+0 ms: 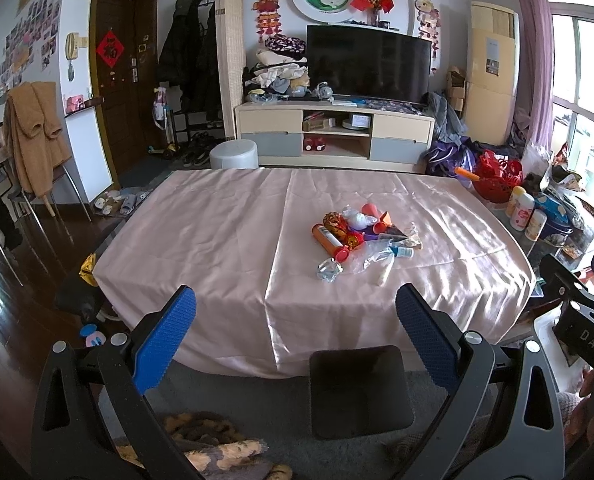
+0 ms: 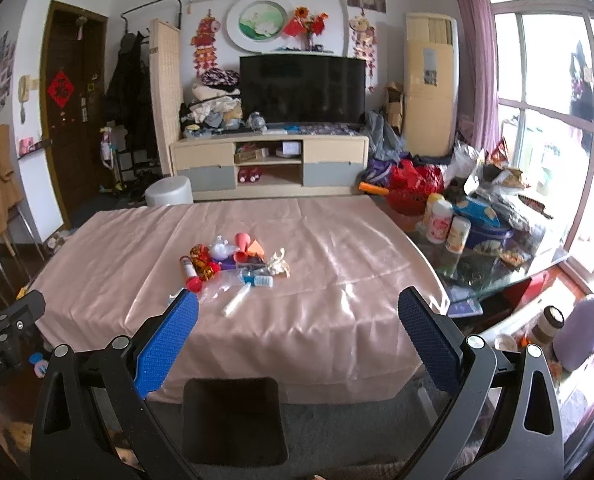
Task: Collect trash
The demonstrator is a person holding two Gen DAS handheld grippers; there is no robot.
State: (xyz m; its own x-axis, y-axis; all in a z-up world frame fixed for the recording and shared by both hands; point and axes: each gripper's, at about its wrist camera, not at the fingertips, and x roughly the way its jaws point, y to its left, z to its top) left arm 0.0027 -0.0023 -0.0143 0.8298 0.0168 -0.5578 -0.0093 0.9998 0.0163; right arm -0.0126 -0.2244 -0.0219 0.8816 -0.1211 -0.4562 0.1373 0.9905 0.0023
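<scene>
Both sets of fingers gape wide and empty: left gripper [image 1: 296,330], right gripper [image 2: 297,332]. Black bin [image 1: 360,391] below the bench [image 1: 201,240] edge. Trash pile [image 1: 361,242] mid-bench, untouched; collecting not yet begun.

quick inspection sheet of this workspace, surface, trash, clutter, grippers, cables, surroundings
surface: table under a wrinkled pink cloth, mostly bare.
job's things: trash pile near the table's middle: orange tube with red cap, crumpled clear plastic, white stick; black bin on the floor at the near edge, mouth open.
clutter: bottles and bags on the glass side table, right.
grippers: left gripper and right gripper both open, empty, short of the table.
cables: nothing seen.
surroundings: TV on a cabinet, white stool, wooden door, window at right.
</scene>
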